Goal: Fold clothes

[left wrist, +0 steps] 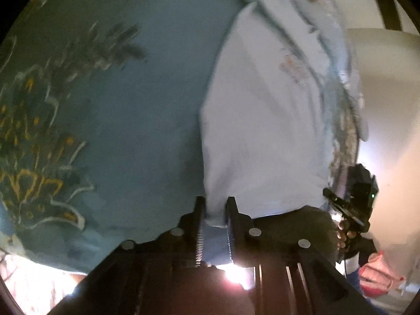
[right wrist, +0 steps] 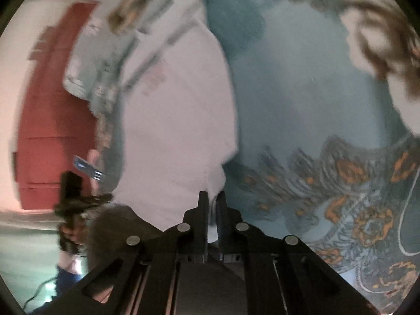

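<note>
Two grippers, left [left wrist: 215, 211] and right [right wrist: 212, 204], each pinch a corner of the pale-blue cotton garment [left wrist: 262, 131]; light, limp, best held at corners, above the teal patterned bedspread [left wrist: 131, 105].

Both handheld grippers are matte black. The left gripper [left wrist: 215, 211] has two upright fingers lined with ribbed, toothed pads [left wrist: 200, 239] and a coil spring along the left one, above a wide angular frame set with four round silver discs [left wrist: 255, 232] and parallel slide rails. The right gripper [right wrist: 212, 204] shows the same layout: narrow black fingers, four silver discs [right wrist: 183, 227], rails below. Seen from the left wrist, the right gripper carries a small green light.
</note>
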`<state>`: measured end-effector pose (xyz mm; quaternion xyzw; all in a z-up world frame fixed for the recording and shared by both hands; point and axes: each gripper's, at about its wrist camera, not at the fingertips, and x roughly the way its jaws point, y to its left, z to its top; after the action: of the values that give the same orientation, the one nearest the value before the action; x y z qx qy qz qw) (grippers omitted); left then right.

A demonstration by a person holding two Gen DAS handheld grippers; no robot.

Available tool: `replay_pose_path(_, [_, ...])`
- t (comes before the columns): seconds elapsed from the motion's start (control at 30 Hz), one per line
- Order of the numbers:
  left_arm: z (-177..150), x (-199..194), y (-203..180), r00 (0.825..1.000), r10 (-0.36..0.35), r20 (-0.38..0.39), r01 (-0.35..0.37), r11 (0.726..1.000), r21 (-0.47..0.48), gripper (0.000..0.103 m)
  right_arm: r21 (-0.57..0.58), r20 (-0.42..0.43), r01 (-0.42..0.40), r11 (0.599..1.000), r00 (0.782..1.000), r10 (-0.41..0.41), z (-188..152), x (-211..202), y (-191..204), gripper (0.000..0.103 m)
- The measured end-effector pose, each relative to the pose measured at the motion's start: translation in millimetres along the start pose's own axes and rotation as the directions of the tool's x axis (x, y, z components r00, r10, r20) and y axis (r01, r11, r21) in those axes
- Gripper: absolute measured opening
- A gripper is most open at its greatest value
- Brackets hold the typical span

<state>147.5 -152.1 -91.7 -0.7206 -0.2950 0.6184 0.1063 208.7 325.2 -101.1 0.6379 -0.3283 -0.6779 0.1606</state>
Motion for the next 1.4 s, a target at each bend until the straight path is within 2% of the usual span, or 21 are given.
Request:
replay_pose_path(0.1, [-4.2, 21.8, -4.4, 0.999, 0.046, -0.018, -0.046, 0.998, -0.034, 0.032, 0.074, -0.007, -0.016, 0.997, 1.0, 0.017, -7.4, 10.1, -17.4, 0.006])
replay_pose_path(0.23, [0.4, 32.1, -5.8, 0.995, 0.087, -0.042, -0.088, 0.996, -0.013, 0.043, 0.104, 0.001, -0.047, 0.994, 0.999, 0.047, -9.9, 9.8, -26.6, 0.006])
replay_pose_path(0.37, [9.3, 43.5, -9.6, 0.996, 0.07, -0.06, -0.07, 0.998, 0.003, 0.059, 0.092, -0.004, -0.033, 0.995, 0.999, 0.033, -7.3, 8.9, -26.4, 0.006])
replay_pose_path(0.47, [11.1, 48.8, -16.1, 0.994, 0.069, -0.081, -0.066, 0.997, 0.042, 0.061, 0.091, -0.001, -0.035, 0.995, 0.999, 0.035, -6.8, 8.5, -23.0, 0.006])
replay_pose_path(0.53, [10.8, 53.3, -21.3, 0.991, 0.075, -0.108, -0.067, 0.995, 0.072, 0.06, 0.094, 0.003, -0.04, 0.995, 0.999, 0.04, -8.0, 7.1, -23.9, 0.006])
replay_pose_path(0.57, [11.4, 56.3, -25.0, 0.988, 0.101, -0.119, -0.09, 0.992, 0.089, 0.059, 0.095, 0.004, -0.042, 0.995, 0.999, 0.042, -8.7, 6.4, -24.3, 0.006])
replay_pose_path(0.6, [12.1, 58.7, -28.9, 0.983, 0.138, -0.125, -0.125, 0.986, 0.108, 0.053, 0.096, 0.006, -0.044, 0.994, 0.999, 0.043, -8.5, 5.4, -24.3, 0.006])
replay_pose_path(0.63, [13.1, 61.0, -33.3, 0.974, 0.185, -0.132, -0.168, 0.978, 0.127, 0.047, 0.095, 0.005, -0.044, 0.995, 0.999, 0.044, -7.8, 3.1, -24.8, 0.006])
replay_pose_path(0.67, [14.2, 63.5, -38.0, 0.962, 0.236, -0.14, -0.216, 0.965, 0.147, 0.032, 0.093, 0.005, -0.045, 0.995, 0.999, 0.045, -7.1, 0.8, -25.3, 0.006])
replay_pose_path(0.7, [15.4, 65.3, -41.8, 0.956, 0.25, -0.15, -0.227, 0.961, 0.157, 0.018, 0.089, 0.006, -0.048, 0.995, 0.999, 0.047, -6.0, 0.4, -22.7, 0.006])
replay_pose_path(0.73, [16.6, 66.4, -45.0, 0.957, 0.239, -0.163, -0.214, 0.964, 0.16, 0.009, 0.084, 0.008, -0.051, 0.995, 0.999, 0.05, -5.0, 0.0, -20.0, 0.006])
replay_pose_path(0.77, [17.7, 66.3, -48.9, 0.96, 0.226, -0.165, -0.198, 0.966, 0.166, 0.005, 0.082, 0.01, -0.056, 0.995, 0.998, 0.055, -3.7, -1.4, -17.4, 0.006])
replay_pose_path(0.83, [19.4, 62.5, -57.3, 0.97, 0.192, -0.149, -0.164, 0.97, 0.181, 0.004, 0.073, 0.018, -0.078, 0.994, 0.997, 0.077, -0.9, -8.5, -13.0, 0.006])
replay_pose_path(0.93, [22.9, 37.2, -59.8, 0.995, 0.084, -0.058, -0.075, 0.986, 0.15, 0.004, 0.063, 0.038, -0.158, 0.985, 0.987, 0.156, 3.6, -21.0, -3.5, 0.006])
replay_pose_path(1.0, [22.7, 9.6, -56.2, 0.999, -0.022, 0.027, 0.019, 0.993, 0.116, 0.003, 0.056, 0.054, -0.224, 0.973, 0.974, 0.221, 6.9, -29.3, 3.8, 0.006])
replay_pose_path(1.07, [20.8, -15.3, -51.9, 0.99, -0.1, 0.098, 0.091, 0.991, 0.095, 0.003, 0.059, 0.085, -0.281, 0.958, 0.958, 0.275, 14.9, -38.7, 9.2, 0.006])
replay_pose_path(1.17, [25.0, -39.6, -45.4, 0.972, -0.157, 0.177, 0.149, 0.987, 0.057, 0.003, 0.072, 0.131, -0.348, 0.935, 0.932, 0.337, 32.2, -50.4, 12.8, 0.006])
replay_pose_path(1.4, [75.8, -49.0, -68.0, 0.948, -0.201, 0.246, 0.2, 0.979, 0.028, 0.003, 0.098, 0.25, -0.487, 0.868, 0.856, 0.452, 92.4, -70.2, 18.3, 0.005])
